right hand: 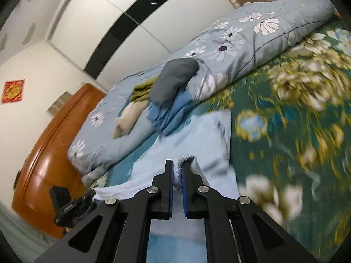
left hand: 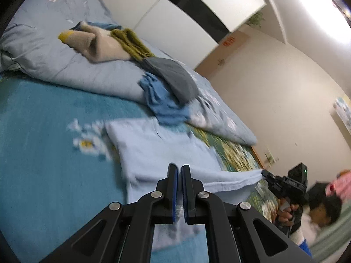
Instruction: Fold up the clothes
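While the pale blue cotton garment (left hand: 153, 144) lies half-folded on the teal floral bedsheet (left hand: 33, 131), left gripper (left hand: 179, 173) and right gripper (right hand: 177, 171) each pinch its near hem; crumpled clothes (left hand: 166, 87) on the quilt (left hand: 54, 65) await folding

White wardrobe (right hand: 114, 22) with black stripe, cream wall (left hand: 274, 83), wooden headboard (right hand: 50, 153), floral bedspread (right hand: 296, 114).

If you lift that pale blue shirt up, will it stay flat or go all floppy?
Probably floppy: the pale blue cotton shirt sags between the left tongs and the right tongs, both pinched shut on its edge. It seems light, since thin pinches hold it. It may bunch; its cloth already wrinkles.
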Action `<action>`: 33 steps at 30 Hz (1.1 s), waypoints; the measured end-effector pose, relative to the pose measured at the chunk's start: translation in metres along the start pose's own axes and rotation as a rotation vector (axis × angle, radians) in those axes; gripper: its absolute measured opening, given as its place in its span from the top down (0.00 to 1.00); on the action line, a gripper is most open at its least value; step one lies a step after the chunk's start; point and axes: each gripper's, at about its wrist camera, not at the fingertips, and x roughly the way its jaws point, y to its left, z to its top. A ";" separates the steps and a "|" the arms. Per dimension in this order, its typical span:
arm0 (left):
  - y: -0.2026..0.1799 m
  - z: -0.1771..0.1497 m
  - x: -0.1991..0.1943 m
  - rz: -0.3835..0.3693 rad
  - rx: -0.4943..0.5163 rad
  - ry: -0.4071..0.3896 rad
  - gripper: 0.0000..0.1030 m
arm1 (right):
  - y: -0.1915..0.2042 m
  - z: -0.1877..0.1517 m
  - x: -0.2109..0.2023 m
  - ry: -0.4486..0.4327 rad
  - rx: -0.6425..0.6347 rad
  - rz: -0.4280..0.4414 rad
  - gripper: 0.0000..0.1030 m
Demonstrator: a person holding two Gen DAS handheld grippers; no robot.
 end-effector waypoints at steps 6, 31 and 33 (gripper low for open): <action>0.053 0.051 0.064 0.089 -0.132 -0.013 0.96 | -0.011 0.049 0.082 0.056 0.046 -0.143 0.93; 0.082 0.035 0.114 0.079 -0.249 0.167 0.71 | -0.037 0.037 0.116 0.146 0.062 -0.241 0.93; 0.085 0.037 0.118 0.098 -0.262 0.174 0.70 | -0.036 0.037 0.116 0.147 0.061 -0.242 0.93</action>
